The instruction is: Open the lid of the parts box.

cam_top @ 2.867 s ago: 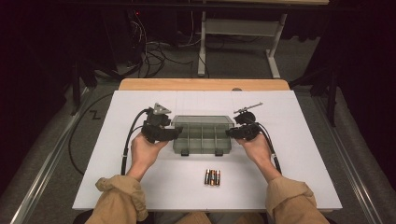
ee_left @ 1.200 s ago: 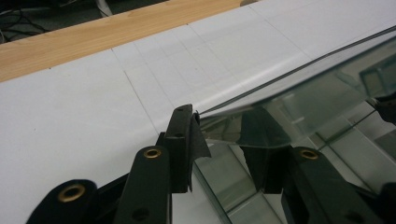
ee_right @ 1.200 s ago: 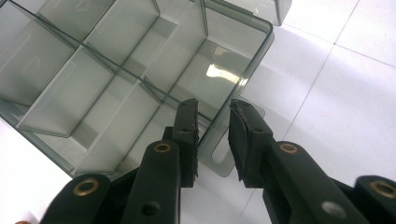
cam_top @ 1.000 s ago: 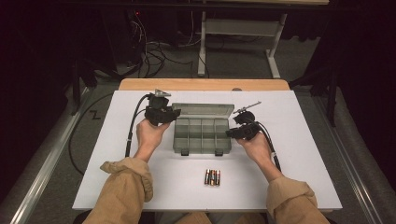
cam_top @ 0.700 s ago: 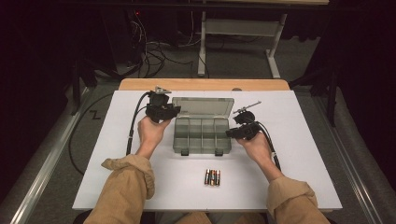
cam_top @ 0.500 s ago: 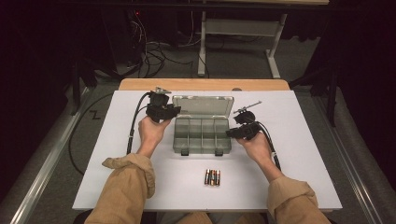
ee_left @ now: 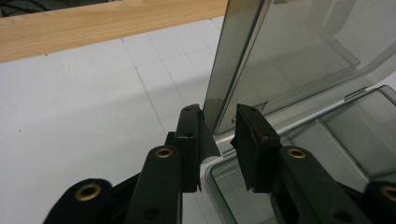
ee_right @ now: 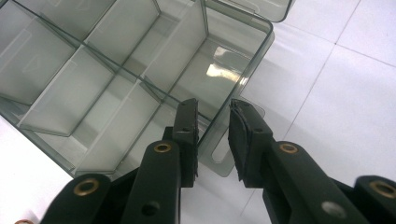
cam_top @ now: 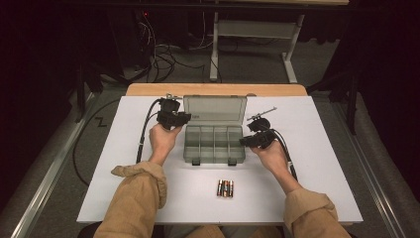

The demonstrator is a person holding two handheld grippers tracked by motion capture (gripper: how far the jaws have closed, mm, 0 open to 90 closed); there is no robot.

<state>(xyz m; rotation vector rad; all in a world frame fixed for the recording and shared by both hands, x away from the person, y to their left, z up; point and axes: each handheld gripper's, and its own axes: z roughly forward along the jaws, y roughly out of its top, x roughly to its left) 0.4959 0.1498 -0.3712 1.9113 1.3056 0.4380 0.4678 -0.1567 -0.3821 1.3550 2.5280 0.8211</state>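
A smoky clear compartment box [cam_top: 214, 144] lies in the middle of the white table, its lid [cam_top: 215, 108] swung up and leaning back. My left gripper [cam_top: 184, 118] is at the lid's left edge. In the left gripper view that edge of the lid [ee_left: 289, 56] stands between the narrow-set jaws of the left gripper [ee_left: 218, 128], which is shut on it. My right gripper [cam_top: 243, 141] is at the box's right side. Its jaws [ee_right: 212, 116] sit close on either side of the side wall of the box [ee_right: 93, 70], whose compartments look bare.
Three batteries [cam_top: 225, 188] lie side by side on the table [cam_top: 322, 163] in front of the box. A wooden strip [cam_top: 218, 89] borders the far edge. Cables trail from both grippers, the left one looping off the left side.
The lid has gone from flat on the box to raised and leaning back, with the left gripper moving away from me with it. The right gripper has stayed at the box's right side.
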